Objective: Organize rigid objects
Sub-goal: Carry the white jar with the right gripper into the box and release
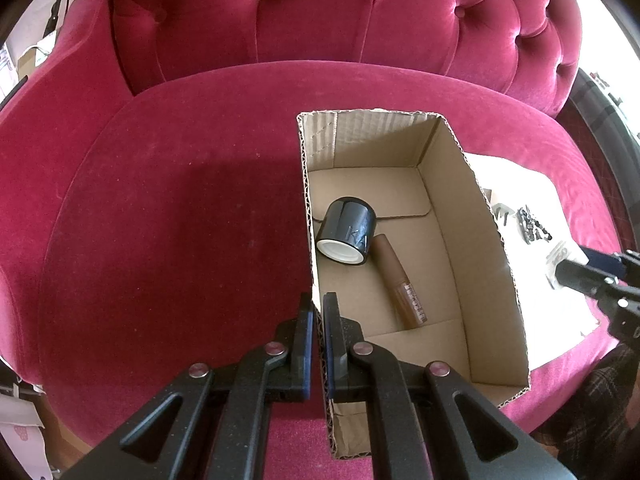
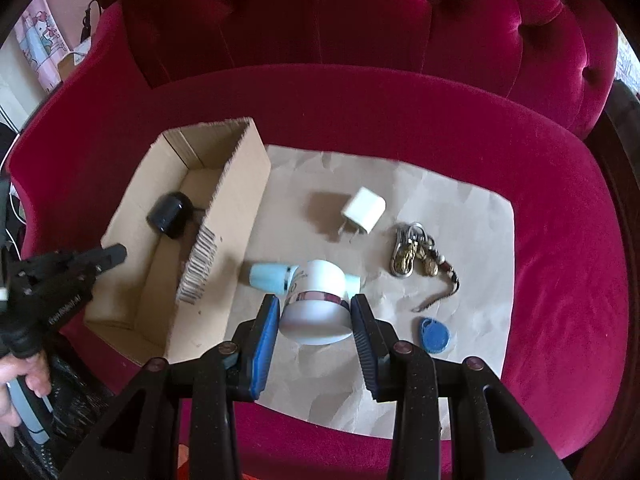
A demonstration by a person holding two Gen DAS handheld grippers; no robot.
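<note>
Cardboard box (image 2: 236, 184) is what the coming move turns on: it lies to the left of the right gripper (image 2: 316, 316) in that gripper's own view, just beside the paper sheet (image 2: 460, 280), with its long axis running away from the cameras. A white jar (image 2: 316, 304) is clamped between the right gripper's blue pads and appears lifted clear of the paper, so a carry leftward over the near wall is judged to be required. The left gripper (image 1: 318, 312) is closed on the box's left wall, one finger on each side, which steadies it. Inside the box a black cap (image 1: 346, 230) and a brown tube (image 1: 400, 280) are lying. Raised letters reading "KA" are made out on the cap; the tube's print is too small to read. A white charger (image 2: 364, 210), a pale blue bottle (image 2: 268, 276), a keyring (image 2: 412, 256) and a blue fob (image 2: 434, 334) are left on the paper.
</note>
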